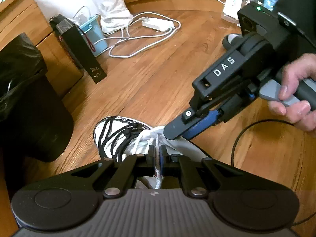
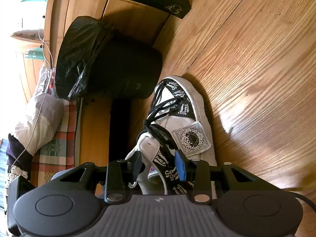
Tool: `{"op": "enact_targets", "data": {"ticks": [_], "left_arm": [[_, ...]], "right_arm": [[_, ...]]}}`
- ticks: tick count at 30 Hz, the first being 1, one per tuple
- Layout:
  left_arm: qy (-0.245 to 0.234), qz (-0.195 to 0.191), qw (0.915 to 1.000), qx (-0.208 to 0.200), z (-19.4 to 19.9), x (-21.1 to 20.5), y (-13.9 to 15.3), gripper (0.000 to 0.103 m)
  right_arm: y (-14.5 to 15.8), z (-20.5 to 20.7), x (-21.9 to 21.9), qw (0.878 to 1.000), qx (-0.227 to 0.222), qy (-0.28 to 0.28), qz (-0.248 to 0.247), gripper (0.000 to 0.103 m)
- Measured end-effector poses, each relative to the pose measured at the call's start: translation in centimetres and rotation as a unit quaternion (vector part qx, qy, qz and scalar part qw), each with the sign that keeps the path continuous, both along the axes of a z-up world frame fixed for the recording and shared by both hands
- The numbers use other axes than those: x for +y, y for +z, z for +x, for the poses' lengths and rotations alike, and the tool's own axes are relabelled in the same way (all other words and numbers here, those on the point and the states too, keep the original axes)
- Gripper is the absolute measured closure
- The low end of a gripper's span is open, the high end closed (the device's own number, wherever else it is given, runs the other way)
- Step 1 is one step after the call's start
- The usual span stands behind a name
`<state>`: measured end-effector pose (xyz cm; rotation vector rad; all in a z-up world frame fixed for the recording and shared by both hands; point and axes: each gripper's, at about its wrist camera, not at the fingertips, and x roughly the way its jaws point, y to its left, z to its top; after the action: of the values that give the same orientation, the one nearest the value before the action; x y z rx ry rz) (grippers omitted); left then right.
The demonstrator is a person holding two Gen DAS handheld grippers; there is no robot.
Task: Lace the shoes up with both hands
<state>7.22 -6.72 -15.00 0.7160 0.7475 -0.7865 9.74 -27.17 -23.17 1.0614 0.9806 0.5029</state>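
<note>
Left gripper [image 1: 157, 154] clenched on a white lace [image 1: 157, 158], both pads pressed tight against the cord at 6 o'clock in the left wrist view. Lace running up between the pads from the white fabric at the shoe's collar and on down toward the camera.

Shoe [image 2: 183, 122] lying on the wooden floor [image 1: 158, 75], white with black printed panels and a square patch on its side. Seen at 6 o'clock in both views, toe pointing toward 12 o'clock. Black laces [image 2: 158, 106] crossing loosely over the front and bunched in a tangle near the tongue.

Right gripper [image 2: 160, 165] parted, spread on either side of the shoe's collar, blue pad toward 3 o'clock, dark pad toward 9 o'clock. Nothing pinched between them in the right wrist view. From the left wrist view, same tool [image 1: 174, 131] coming in from 3 o'clock, tips touching the white fabric just above the clenched pads. Hand [image 1: 296, 90] wrapped round its grey handle at 3 o'clock, finger on the trigger.

Black bin [image 2: 110, 59] with a black liner at 10 o'clock of the shoe, just beside the toe. White power strip [image 1: 158, 22] and looped white cable at 12 o'clock in the left wrist view, well apart from the shoe. Black box [image 1: 83, 49] leaning on a wooden cabinet at 10 o'clock.
</note>
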Motion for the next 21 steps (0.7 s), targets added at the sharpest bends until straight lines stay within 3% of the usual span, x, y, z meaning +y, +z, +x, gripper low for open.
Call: {"op": "enact_targets", "data": {"ticks": [15, 21], "left_arm": [[-0.010, 0.011, 0.9999, -0.007, 0.5, -1.2, -0.6, 0.098], [-0.012, 0.019, 0.9996, -0.015, 0.4, -1.8, -0.8, 0.098]], "right_arm": [[0.1, 0.0, -0.3, 1.000, 0.005, 0.000, 0.010, 0.061], [0.5, -0.4, -1.2, 0.999, -0.013, -0.039, 0.018, 0.061]]}}
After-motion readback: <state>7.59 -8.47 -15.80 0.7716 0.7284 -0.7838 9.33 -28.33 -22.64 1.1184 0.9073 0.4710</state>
